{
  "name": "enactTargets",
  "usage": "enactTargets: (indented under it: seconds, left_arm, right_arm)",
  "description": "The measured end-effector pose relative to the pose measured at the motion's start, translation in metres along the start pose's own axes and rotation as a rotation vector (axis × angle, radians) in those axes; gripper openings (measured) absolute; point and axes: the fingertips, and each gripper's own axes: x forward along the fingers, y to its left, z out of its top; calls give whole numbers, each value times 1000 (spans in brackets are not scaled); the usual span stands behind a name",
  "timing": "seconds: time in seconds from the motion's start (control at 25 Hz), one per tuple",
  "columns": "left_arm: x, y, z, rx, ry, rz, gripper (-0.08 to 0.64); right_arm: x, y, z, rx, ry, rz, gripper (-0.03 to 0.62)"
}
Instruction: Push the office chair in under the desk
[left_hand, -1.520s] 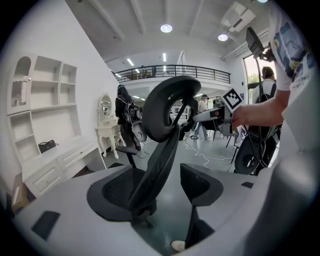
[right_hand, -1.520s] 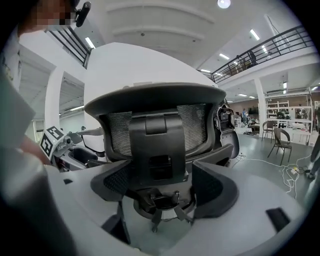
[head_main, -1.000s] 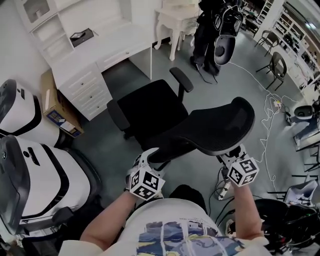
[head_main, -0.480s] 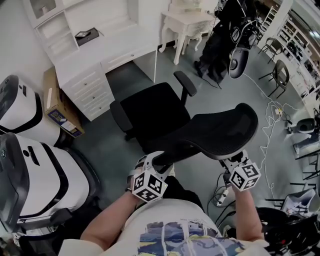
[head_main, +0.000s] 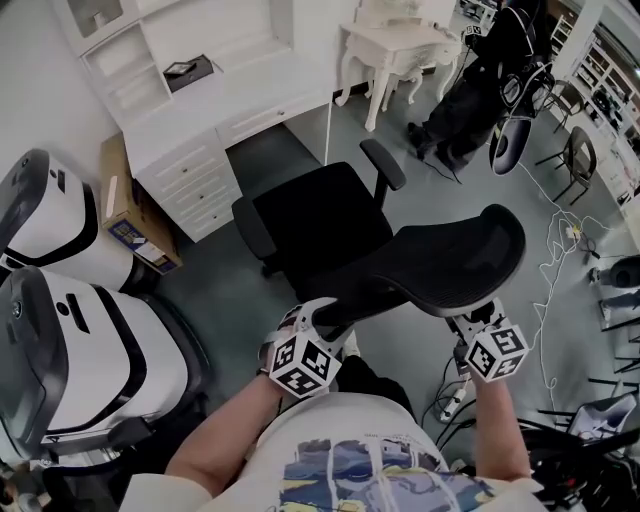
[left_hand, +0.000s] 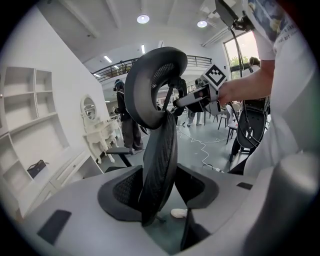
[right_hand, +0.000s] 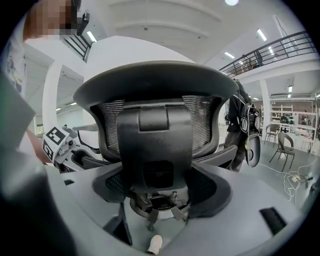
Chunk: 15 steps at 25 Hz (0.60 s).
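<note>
The desk (head_main: 230, 95): white, drawers to the left of an open knee space, against the wall at the top of the head view.

The office chair (head_main: 320, 215): black, on the grey floor just short of that opening. The seat faces it but is not yet under the top. Judged: push under way, most of the travel left.

The backrest (left_hand: 160, 165) leans toward the person, so its upper part is the nearest handhold. Holding it at two places set apart presumably keeps the chair from swivelling while it is shoved.

The headrest (right_hand: 155, 85) tops the back; its plastic bracket (right_hand: 155, 145) runs down the middle.

The left gripper (head_main: 315, 315): behind the chair, at the back's left edge. Its jaws are fairly wide and have just been closing. The mesh edge stands between them with a pad on either face, so it has a hold.

The right gripper (head_main: 470, 318): behind the chair, toward its right. Its jaws are wide and astride the bracket, with the pads apparently against both its sides. Judged a hold too.

The chair thus lies ahead of both grippers, between them and the desk.
</note>
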Motion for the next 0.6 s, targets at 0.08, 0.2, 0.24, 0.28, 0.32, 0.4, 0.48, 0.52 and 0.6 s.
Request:
enactTargets:
  seconds: [0.08, 0.2, 0.24, 0.28, 0.32, 0.4, 0.48, 0.52, 0.6]
  left_arm:
    - [3, 7, 1, -4, 5, 2, 213]
    - [8, 19, 2, -10, 12, 6, 213]
    - [10, 23, 2, -12, 15, 7, 213]
    - [12, 27, 2, -13, 17, 7, 213]
    - [13, 31, 3, -15, 19, 8, 213]
    - [17, 38, 3, -18, 21, 9, 212]
    - [20, 45, 4, -19, 24, 11, 212]
    - [22, 48, 5, -20, 25, 12, 212]
    - [26, 56, 6, -24, 29, 15, 212]
  right_arm:
    - [8, -2, 4, -2, 2, 5, 341]
    - [21, -7, 9, -3, 4, 9, 341]
    - [25, -8, 11, -2, 5, 11, 341]
    - [30, -9, 13, -3, 8, 14, 341]
    - [34, -10, 15, -4, 11, 17, 341]
    - [41, -13, 18, -6, 14, 21, 341]
    - [49, -16, 22, -7, 14, 22, 341]
    - [52, -18, 23, -7, 14, 23, 341]
    - [61, -21, 27, -9, 13, 25, 341]
